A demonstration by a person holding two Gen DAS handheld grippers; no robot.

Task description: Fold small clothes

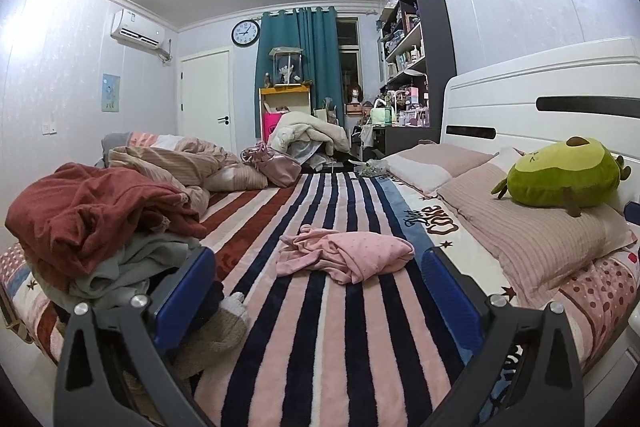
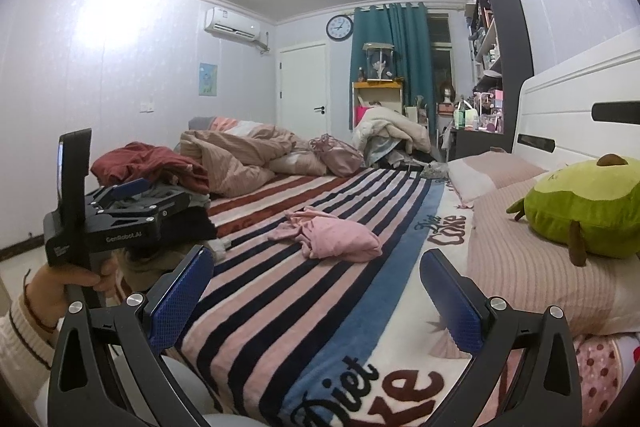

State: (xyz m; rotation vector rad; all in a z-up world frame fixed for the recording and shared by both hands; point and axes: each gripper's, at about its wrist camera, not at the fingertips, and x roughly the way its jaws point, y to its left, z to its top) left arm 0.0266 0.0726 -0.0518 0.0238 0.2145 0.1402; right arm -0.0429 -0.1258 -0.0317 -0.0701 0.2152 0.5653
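The bed (image 1: 320, 327) was seen to fill both views, spread with a striped plush blanket (image 1: 344, 195). Along its right side two pale pink pillows (image 1: 532, 227) were laid below the white headboard (image 1: 540, 95), and a green avocado plush toy (image 1: 560, 179) was rested on the nearer pillow. On the left edge a heap of clothes (image 1: 100, 223) was piled, a dark red garment on top and grey ones beneath; what lay under them could not be made out clearly.

The task's thing, a small pink garment (image 1: 348, 253), was found crumpled on the blanket near the middle of the bed, well apart from the heap and the pillows. It looked to be dotted, though the print was too fine to be sure.

The left claw (image 1: 320, 287) was held with its blue pads spread wide, nothing between them, short of the garment. The right claw (image 2: 316, 291) was likewise held apart and empty, further back.

The step in hand was judged to be the approach, with no folding begun. The next move was judged to call for both claws to be brought to the garment, its edges pinched, and the cloth spread flat.
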